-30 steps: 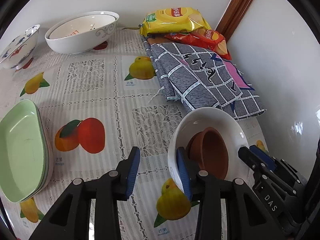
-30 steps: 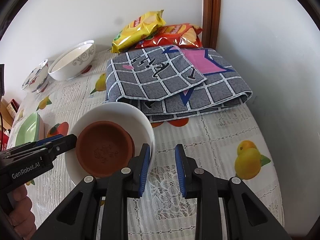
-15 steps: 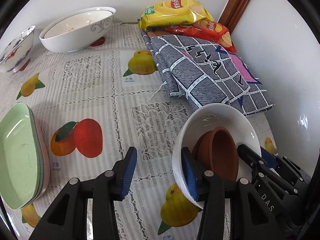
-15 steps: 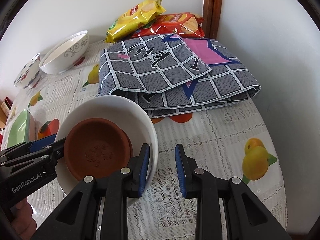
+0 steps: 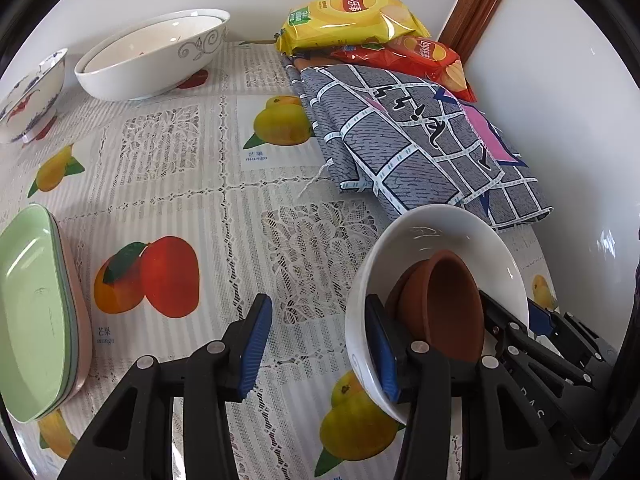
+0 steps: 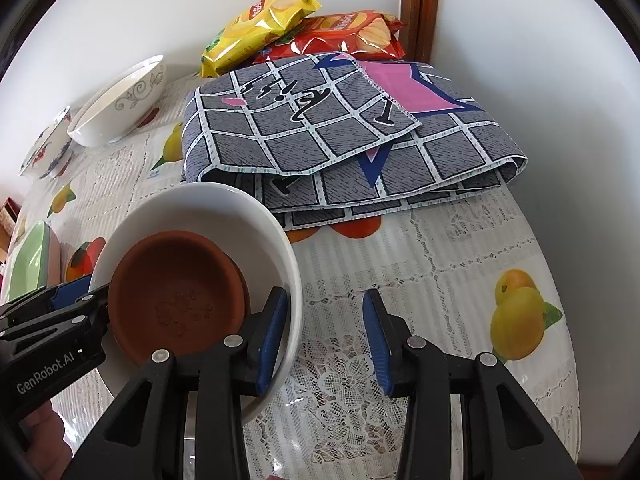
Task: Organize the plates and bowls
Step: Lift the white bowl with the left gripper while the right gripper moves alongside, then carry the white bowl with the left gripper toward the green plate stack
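A white bowl with a brown clay bowl inside it is tilted and held off the fruit-print tablecloth. My left gripper is open, its right finger inside the bowl's left rim. My right gripper is open, its left finger inside the white bowl's right rim, beside the clay bowl. A large white bowl, a blue-patterned bowl and stacked green plates stand to the left.
A folded grey checked cloth lies behind the white bowl, with yellow and red chip bags on it against the wall. A white wall bounds the right side. Table edge curves at right.
Both grippers and the white bowl have shifted slightly forward and up; the bowl tilts more. The right gripper's fingers have spread wider apart.
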### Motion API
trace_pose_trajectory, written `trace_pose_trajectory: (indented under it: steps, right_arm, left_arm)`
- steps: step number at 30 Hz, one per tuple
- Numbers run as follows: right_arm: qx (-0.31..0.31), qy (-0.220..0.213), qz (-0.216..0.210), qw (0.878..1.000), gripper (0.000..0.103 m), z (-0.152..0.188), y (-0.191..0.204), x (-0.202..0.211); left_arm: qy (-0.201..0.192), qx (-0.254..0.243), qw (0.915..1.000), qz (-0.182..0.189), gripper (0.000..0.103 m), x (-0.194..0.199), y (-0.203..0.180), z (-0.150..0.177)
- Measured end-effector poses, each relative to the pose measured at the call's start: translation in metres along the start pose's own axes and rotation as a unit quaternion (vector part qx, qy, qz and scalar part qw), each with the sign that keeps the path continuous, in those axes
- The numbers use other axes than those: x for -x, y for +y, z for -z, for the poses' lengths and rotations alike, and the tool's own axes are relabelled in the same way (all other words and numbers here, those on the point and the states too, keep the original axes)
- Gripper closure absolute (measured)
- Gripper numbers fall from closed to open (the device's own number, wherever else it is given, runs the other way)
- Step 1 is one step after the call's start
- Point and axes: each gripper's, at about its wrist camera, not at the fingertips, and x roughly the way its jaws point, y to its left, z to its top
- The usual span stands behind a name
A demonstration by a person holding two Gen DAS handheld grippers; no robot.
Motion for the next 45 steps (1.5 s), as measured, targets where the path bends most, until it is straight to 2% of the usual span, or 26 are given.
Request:
trace_pose_trajectory:
  steps: [5, 10, 14, 20, 31, 33, 34, 35, 37, 40, 42, 45]
  right_arm:
    - [-0.001, -0.004, -0.007, 1.000, 0.061, 0.001, -0.002, -0.001]
    - [0.014, -0.019, 0.001, 1.000, 0.061, 0.003, 0.001, 0.001]
    - [0.021, -0.021, 0.007, 1.000, 0.061, 0.003, 0.003, 0.002]
    - [0.009, -0.033, -0.001, 0.999, 0.061, 0.005, 0.000, 0.001]
    - [-0.007, -0.006, -0.018, 1.000, 0.061, 0.002, -0.004, -0.003]
    - [-0.009, -0.002, -0.019, 1.000, 0.061, 0.002, -0.004, -0.003]
    - [-0.009, -0.002, -0.021, 1.000, 0.061, 0.002, -0.004, -0.003]
    - [-0.011, 0.001, -0.023, 1.000, 0.063, 0.002, -0.004, -0.004]
    - [-0.016, 0.004, -0.034, 0.999, 0.076, 0.002, -0.004, -0.004]
    - [-0.012, 0.001, -0.039, 0.999, 0.088, 0.002, 0.002, -0.003]
    - [-0.010, -0.004, -0.037, 0.999, 0.093, 0.003, 0.007, -0.001]
    - [-0.024, -0.011, -0.032, 0.999, 0.093, 0.005, 0.008, 0.000]
  left_arm:
    - [-0.001, 0.009, 0.9999, 0.007, 0.061, 0.001, 0.001, 0.001]
    - [-0.007, 0.002, 1.0000, 0.006, 0.061, 0.002, -0.001, 0.002]
    - [-0.004, 0.018, 0.9998, 0.009, 0.061, 0.001, 0.002, 0.002]
    - [-0.005, 0.015, 0.9999, 0.007, 0.061, 0.000, 0.002, 0.001]
    - [0.001, 0.009, 1.0000, -0.003, 0.059, -0.002, 0.001, 0.000]
    - [-0.003, 0.016, 0.9999, 0.002, 0.062, -0.001, 0.002, 0.001]
    - [-0.006, 0.012, 0.9999, 0.005, 0.066, -0.001, 0.000, 0.002]
    - [-0.009, 0.011, 0.9998, 0.011, 0.071, 0.000, -0.001, 0.002]
    - [-0.010, 0.013, 0.9997, 0.016, 0.076, 0.001, -0.003, 0.003]
    - [-0.011, 0.010, 0.9997, 0.021, 0.083, 0.001, -0.007, 0.002]
    - [-0.003, 0.013, 0.9992, 0.037, 0.092, 0.000, -0.008, 0.002]
    - [-0.002, 0.010, 0.9995, 0.030, 0.093, -0.001, -0.010, 0.001]
